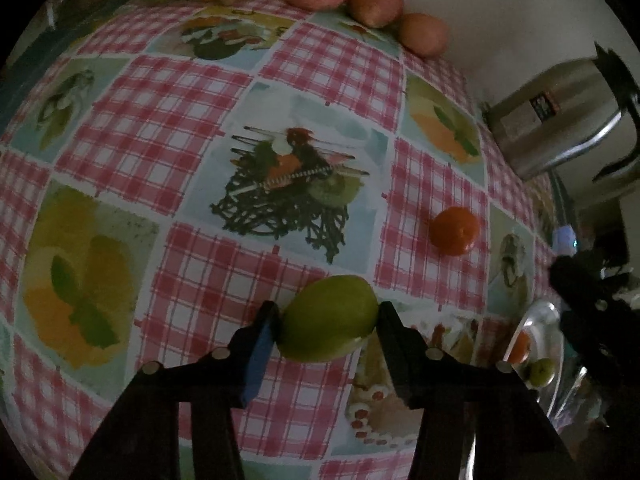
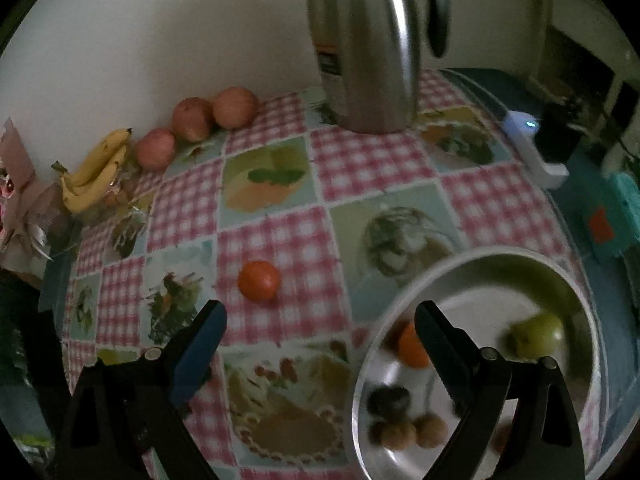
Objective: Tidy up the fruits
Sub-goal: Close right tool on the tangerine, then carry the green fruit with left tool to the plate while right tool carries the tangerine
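Left wrist view first: your left gripper has its fingers clamped on a green fruit, one finger on each side, and it sits just above the checkered tablecloth on the worktop. A small orange fruit lies on the cloth a bit further out to the right, apart from the green one. Along the far edge by the wall you've got three reddish apples in a row, touching each other. A steel kettle stands off to the right, and the metal bowl peeks in at the lower right with an orange and a green fruit inside.

Right wrist view: your right gripper is spread wide with nothing between the fingers, hovering over the near rim of the metal bowl. Inside the bowl there's a green fruit, an orange one partly behind your right finger, a dark fruit and a few brown round ones. The loose orange fruit sits on the cloth left of the bowl. At the back left, bananas lie beside the apples, and the kettle stands at the far side.
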The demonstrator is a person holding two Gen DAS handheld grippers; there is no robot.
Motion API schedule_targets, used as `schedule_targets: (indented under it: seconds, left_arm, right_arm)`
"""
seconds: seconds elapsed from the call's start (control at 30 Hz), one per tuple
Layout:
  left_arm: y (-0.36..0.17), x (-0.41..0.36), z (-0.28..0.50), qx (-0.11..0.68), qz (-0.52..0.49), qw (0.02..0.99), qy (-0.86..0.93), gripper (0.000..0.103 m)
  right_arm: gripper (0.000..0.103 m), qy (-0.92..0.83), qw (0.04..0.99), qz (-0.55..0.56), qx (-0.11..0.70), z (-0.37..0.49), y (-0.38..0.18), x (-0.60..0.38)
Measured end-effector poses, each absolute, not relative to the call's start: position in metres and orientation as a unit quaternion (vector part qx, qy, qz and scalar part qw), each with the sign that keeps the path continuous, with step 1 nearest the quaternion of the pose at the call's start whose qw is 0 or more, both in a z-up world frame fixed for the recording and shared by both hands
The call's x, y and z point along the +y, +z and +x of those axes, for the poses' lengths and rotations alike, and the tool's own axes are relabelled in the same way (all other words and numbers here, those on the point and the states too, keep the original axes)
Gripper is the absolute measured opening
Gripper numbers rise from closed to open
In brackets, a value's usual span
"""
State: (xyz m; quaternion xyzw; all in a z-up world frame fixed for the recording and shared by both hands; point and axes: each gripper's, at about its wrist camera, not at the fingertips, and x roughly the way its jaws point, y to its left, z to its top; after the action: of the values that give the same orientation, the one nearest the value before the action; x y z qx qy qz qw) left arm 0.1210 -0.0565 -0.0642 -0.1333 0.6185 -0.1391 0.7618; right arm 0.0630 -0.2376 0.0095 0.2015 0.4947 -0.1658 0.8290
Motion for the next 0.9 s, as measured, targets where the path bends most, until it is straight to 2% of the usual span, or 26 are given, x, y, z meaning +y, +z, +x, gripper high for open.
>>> schedule_targets:
  seconds: [0.17,0.23,0.3,0.43,0.57,0.63,0.73,0.9]
  left_arm:
    - [-0.063,-0.041,0.133,0.609,-0.155,0.769,-0.12,0.053]
    - [-0.064,-0.035,0.137,0.606,-0.164,0.771,-0.113,0.053]
    - [-0.065,-0.029,0.139,0.603,-0.17,0.772,-0.108,0.053]
    - [-0.064,-0.023,0.139,0.601,-0.18,0.772,-0.107,0.053]
    - [-0.065,-0.018,0.136,0.602,-0.181,0.77,-0.109,0.053]
    - [-0.066,-0.019,0.136,0.603,-0.18,0.77,-0.109,0.053]
    - [-0.063,-0.017,0.132,0.602,-0.18,0.769,-0.112,0.053]
    - [-0.051,-0.02,0.127,0.594,-0.181,0.774,-0.12,0.053]
  right_arm:
    - [0.093,-0.137,0.829,0.197,0.505,0.092,-0.008,-0.222]
    - [0.081,-0.129,0.827,0.194,0.512,0.102,-0.017,-0.216]
    - [0.074,-0.13,0.825,0.183,0.519,0.112,-0.026,-0.211]
    - [0.065,-0.137,0.817,0.173,0.533,0.123,-0.044,-0.209]
    - [0.061,-0.14,0.813,0.17,0.54,0.127,-0.051,-0.211]
    - [0.049,-0.132,0.815,0.181,0.534,0.127,-0.051,-0.212]
    - [0.037,-0.123,0.818,0.186,0.53,0.129,-0.049,-0.209]
    - [0.036,-0.116,0.82,0.197,0.524,0.12,-0.04,-0.207]
